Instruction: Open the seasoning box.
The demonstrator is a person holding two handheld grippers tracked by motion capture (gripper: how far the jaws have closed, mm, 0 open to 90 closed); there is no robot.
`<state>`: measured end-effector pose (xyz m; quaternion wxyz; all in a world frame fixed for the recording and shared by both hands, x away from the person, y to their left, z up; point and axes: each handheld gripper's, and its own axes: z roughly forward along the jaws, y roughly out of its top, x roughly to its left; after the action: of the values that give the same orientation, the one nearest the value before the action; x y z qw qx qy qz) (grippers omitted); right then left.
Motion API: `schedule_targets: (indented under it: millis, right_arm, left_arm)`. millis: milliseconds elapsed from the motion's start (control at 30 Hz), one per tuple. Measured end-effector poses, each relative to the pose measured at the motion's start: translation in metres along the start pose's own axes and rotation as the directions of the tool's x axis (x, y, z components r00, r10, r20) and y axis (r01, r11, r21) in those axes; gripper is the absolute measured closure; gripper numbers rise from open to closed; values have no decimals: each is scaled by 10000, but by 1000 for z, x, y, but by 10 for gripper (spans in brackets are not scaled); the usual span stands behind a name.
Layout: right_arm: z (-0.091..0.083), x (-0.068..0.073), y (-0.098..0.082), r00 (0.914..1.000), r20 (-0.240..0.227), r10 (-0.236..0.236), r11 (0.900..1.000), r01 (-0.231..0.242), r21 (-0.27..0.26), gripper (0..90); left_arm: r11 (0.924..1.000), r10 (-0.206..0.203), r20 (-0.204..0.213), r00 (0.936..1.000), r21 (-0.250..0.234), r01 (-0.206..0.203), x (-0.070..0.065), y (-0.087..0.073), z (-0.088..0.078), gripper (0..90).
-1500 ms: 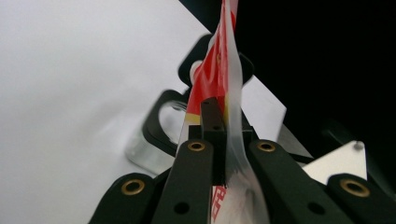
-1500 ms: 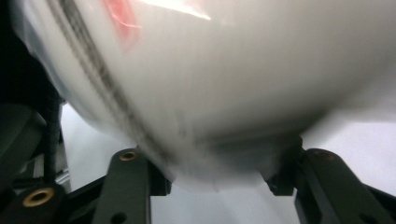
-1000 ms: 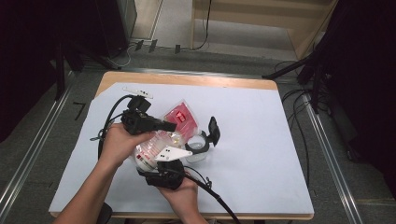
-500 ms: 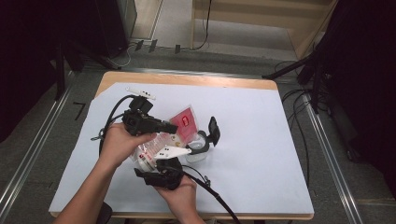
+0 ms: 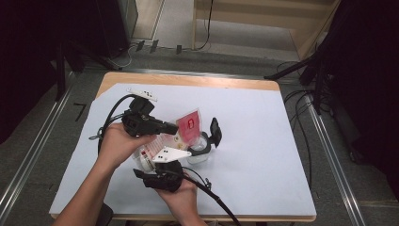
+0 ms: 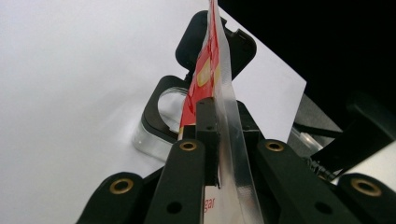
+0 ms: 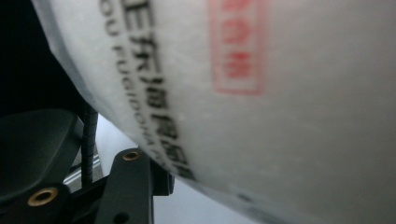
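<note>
A clear bag with a red printed top and white contents hangs between both hands above the table. My left gripper points right and is shut on the bag's top edge. Its jaws have just been closing with that edge between them. My right gripper comes from below and is shut on the bag's bulging white body, with one finger pressed against it. Just past the bag stands a clear jar with its black lid flipped open.
White paper covers the wooden table. The jar's black rim and raised lid sit directly beyond the left jaws. Cables trail from both grippers toward the near edge. Metal rails run along both sides of the table.
The bag's red top has turned a little more upright and shifted slightly toward the jar. Both hands have hardly moved.
</note>
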<state>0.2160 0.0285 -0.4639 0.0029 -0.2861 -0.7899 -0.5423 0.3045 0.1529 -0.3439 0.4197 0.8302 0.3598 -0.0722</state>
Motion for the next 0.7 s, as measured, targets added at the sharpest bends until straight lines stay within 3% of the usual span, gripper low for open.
schedule_targets:
  millis: [133,267,367,567,700]
  right_arm:
    - [1,5,3,9995,239,-207,9997,203,169,546]
    - [1,4,4,9996,289,-71,9996,64,258,564]
    - [1,1,5,9999,118,113,9996,-116,254,564]
    - [-5,-5,8,9978,23,665,9978,-665,-44,565]
    - [-7,-7,9,9965,56,838,9964,-837,-165,564]
  left_arm:
    - [9996,-273,203,9994,-80,275,2,0,1,843]
    - [9994,-329,272,9991,-121,333,3,0,1,825]
    - [9984,-483,538,9974,-252,497,4,0,-1,761]
    - [9976,-406,612,9973,-529,439,0,1,-13,725]
    - [9993,-97,120,9999,-362,101,-3,2,-16,800]
